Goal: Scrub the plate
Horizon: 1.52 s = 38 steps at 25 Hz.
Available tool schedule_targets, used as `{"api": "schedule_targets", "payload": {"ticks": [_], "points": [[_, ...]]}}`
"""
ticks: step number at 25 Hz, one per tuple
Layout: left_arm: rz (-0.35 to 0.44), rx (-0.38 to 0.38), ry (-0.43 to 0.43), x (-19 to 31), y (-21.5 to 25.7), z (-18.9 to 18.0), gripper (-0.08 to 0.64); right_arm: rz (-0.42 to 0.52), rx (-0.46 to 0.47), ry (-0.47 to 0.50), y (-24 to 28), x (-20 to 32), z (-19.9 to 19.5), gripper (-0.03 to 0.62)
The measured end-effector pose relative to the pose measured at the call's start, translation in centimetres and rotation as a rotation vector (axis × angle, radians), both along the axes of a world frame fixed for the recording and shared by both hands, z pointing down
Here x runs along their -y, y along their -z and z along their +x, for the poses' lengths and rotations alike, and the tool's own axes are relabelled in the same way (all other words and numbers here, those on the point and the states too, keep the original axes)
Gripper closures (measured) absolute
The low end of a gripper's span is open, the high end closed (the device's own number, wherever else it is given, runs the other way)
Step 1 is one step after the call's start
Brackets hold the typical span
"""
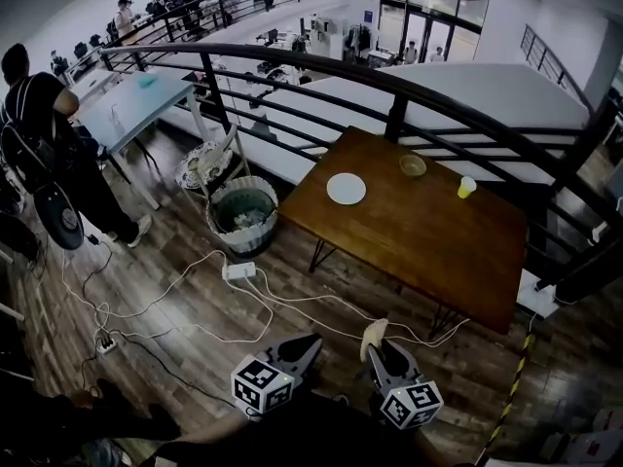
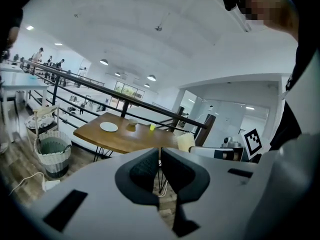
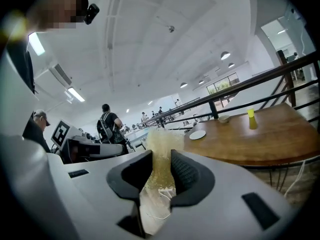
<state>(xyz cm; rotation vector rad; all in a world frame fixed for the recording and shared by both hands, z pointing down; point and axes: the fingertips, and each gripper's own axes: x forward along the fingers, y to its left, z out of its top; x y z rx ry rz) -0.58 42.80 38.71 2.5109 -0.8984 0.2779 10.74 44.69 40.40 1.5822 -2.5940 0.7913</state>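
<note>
While the right gripper (image 3: 161,170) clamps a yellowish sponge (image 3: 161,139), the left gripper (image 2: 160,170) has its jaws together, empty. The white plate (image 1: 346,188) lies by the table's (image 1: 419,251) left edge, well apart from both.

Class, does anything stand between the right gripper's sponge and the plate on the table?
Nothing visible does. The right gripper, shut on the sponge, is short of the table. Only floor with cables and bare tabletop lie before the plate. The bowl and cup stand off to the side.
</note>
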Motion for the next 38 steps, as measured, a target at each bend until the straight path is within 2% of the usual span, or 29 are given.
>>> {"api": "schedule_targets", "payload": {"ticks": [7,10,16,25,30,34,38], "points": [[-0.011,-0.063,-0.121,6.8,1.0,-0.7,0.534,-0.012,-0.092,-0.084,1.5,5.4,-1.9,0.465],[-0.034,-0.098,-0.133,9.3,1.2,-2.3,0.534,-0.046,-0.106,-0.089,2.0,7.6,-3.9,0.466],[-0.088,-0.157,-0.094,14.0,0.7,-6.9,0.534,-0.093,-0.158,-0.050,2.2,12.3,-8.5,0.465],[-0.156,-0.199,0.009,17.0,-1.9,-12.5,0.534,-0.106,-0.207,0.028,1.2,16.0,-13.1,0.466],[-0.195,-0.207,0.034,18.6,-3.1,-12.9,0.534,-0.148,-0.197,0.064,0.1,17.9,-13.9,0.466],[-0.175,-0.183,0.053,19.8,-2.3,-11.9,0.534,-0.139,-0.150,0.088,-0.7,19.9,-13.0,0.466],[-0.140,-0.151,0.110,21.5,-2.0,-10.3,0.534,-0.113,-0.127,0.136,-0.5,22.3,-11.2,0.466]]}}
